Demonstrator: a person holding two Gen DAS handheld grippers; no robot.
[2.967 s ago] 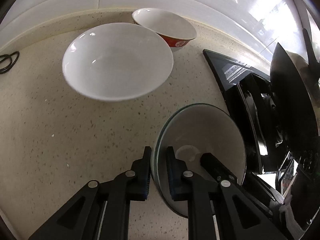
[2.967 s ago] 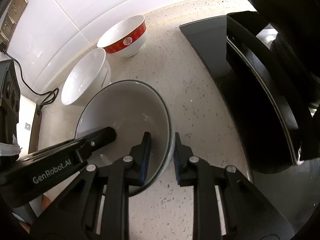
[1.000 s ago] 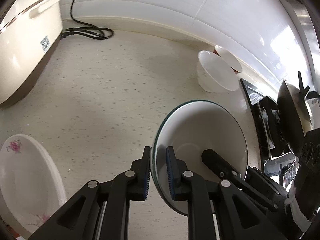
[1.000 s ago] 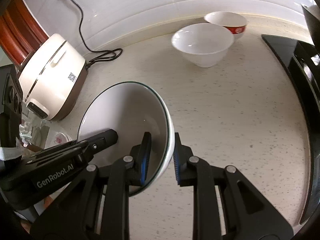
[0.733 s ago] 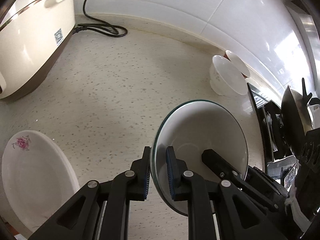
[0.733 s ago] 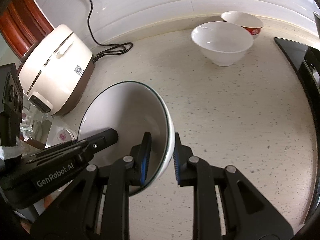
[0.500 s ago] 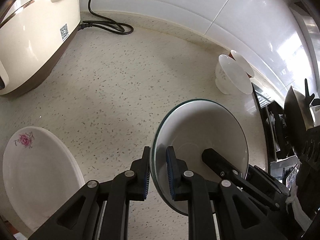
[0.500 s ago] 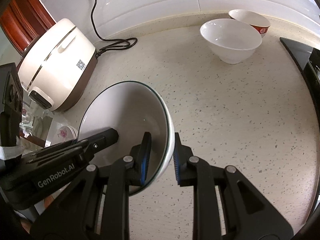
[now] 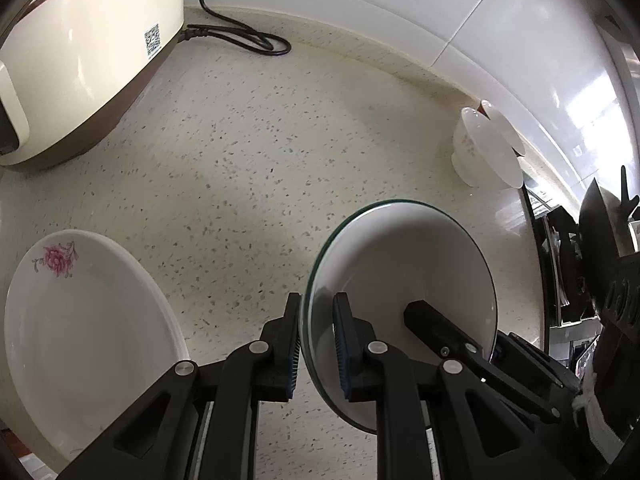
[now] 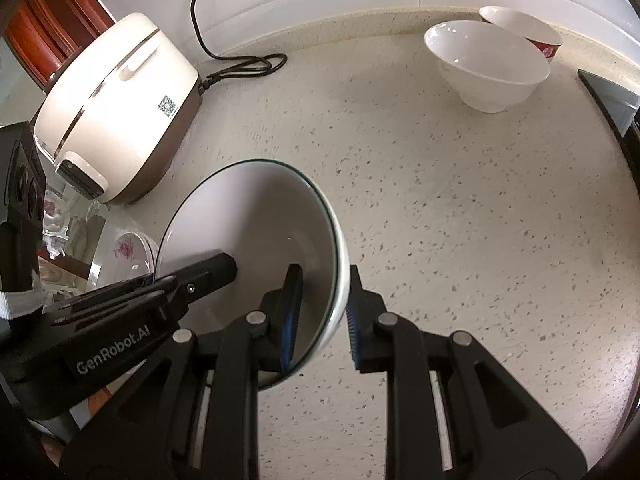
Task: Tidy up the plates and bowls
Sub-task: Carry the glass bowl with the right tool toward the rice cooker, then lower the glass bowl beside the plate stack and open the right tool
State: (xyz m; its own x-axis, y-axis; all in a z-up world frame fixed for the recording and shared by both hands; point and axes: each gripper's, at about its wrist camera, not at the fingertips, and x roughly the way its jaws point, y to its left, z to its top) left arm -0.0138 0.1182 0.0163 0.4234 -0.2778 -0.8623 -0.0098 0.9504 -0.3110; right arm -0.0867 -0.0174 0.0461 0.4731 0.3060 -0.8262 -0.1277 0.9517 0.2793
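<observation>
Lower left, flowered plate (image 9: 80, 316) closer.

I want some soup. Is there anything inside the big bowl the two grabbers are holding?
Empty. The green-rimmed bowl shows a bare white inside; only fingers of the left gripper and right gripper reach over its rim.

**A:** How many bowls do you count?

**B:** You have three: one green-rimmed bowl (image 10: 256, 216) between the jaws, plus one white bowl (image 10: 486, 66) and one red-patterned bowl (image 10: 524, 28) far ahead of them.

**A:** And plates, appliances?

**B:** One flowered plate (image 9: 80, 320) left of your jaws; one rice cooker (image 10: 116, 108) with one cord (image 10: 240, 66).
</observation>
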